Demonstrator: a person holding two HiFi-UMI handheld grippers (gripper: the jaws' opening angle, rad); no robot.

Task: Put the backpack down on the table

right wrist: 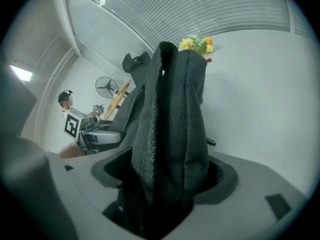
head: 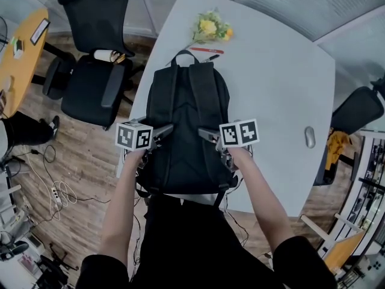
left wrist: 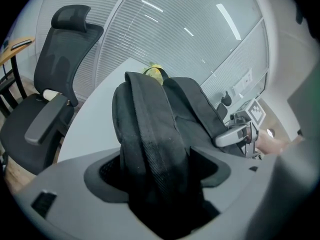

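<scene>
A black backpack [head: 186, 125] lies flat on the white table [head: 277, 71], straps up and top handle pointing away from me. My left gripper [head: 163, 131] is at its left side and my right gripper [head: 209, 134] at its right side, both near the lower half. In the left gripper view a raised fold of the backpack [left wrist: 155, 129] runs between the jaws of the left gripper [left wrist: 160, 184], with dark gaps on both sides. The right gripper view shows the same: a ridge of backpack fabric [right wrist: 172, 119] stands between the jaws of the right gripper [right wrist: 165, 189], which are spread apart.
Yellow flowers [head: 212, 27] and a red pen [head: 207, 50] lie beyond the backpack's top. A grey mouse [head: 309, 136] sits near the table's right edge. A black office chair [head: 93, 71] stands left of the table, cables on the wooden floor below.
</scene>
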